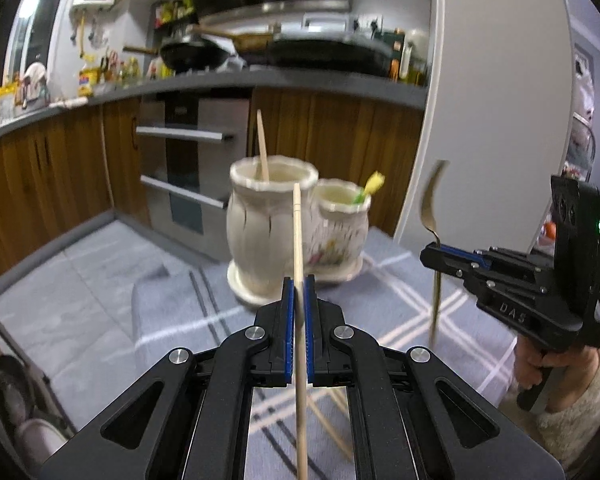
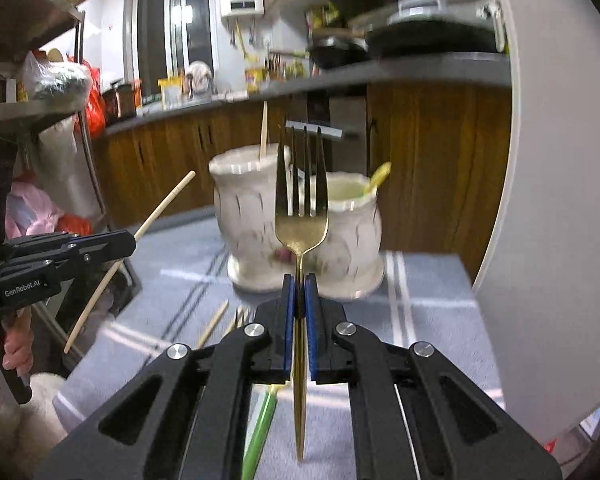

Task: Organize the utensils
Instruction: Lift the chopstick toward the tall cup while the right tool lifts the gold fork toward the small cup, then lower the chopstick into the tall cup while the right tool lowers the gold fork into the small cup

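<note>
A wooden chopstick (image 1: 299,264) is pinched upright between the blue pads of the left gripper (image 1: 299,292); its upper end is seen in front of the ceramic holder (image 1: 260,232), its lower end hangs below the jaws; in the right wrist view the same chopstick (image 2: 164,208) is seen slanting up out of the left gripper (image 2: 130,242), left of the holder (image 2: 248,220).

A gold fork (image 2: 301,216) is clamped by its neck in the right gripper (image 2: 300,294), tines up, directly in front of the holder; in the left wrist view the fork (image 1: 432,204) is seen edge-on, right of the holder, held by the right gripper (image 1: 430,254); a hand (image 1: 540,364) is seen on that gripper's handle.

The holder is a white double pot on one shared base, set on a blue-grey checked cloth (image 1: 100,280); one chopstick (image 1: 263,148) stands in the taller left pot; a yellow-and-green handle (image 1: 370,188) leans out of the shorter right pot (image 1: 340,232).

More chopsticks (image 2: 214,322) are left lying on the cloth nearer than the holder; a green item (image 2: 260,428) is partly hidden under the right gripper; its kind cannot be told.
</note>
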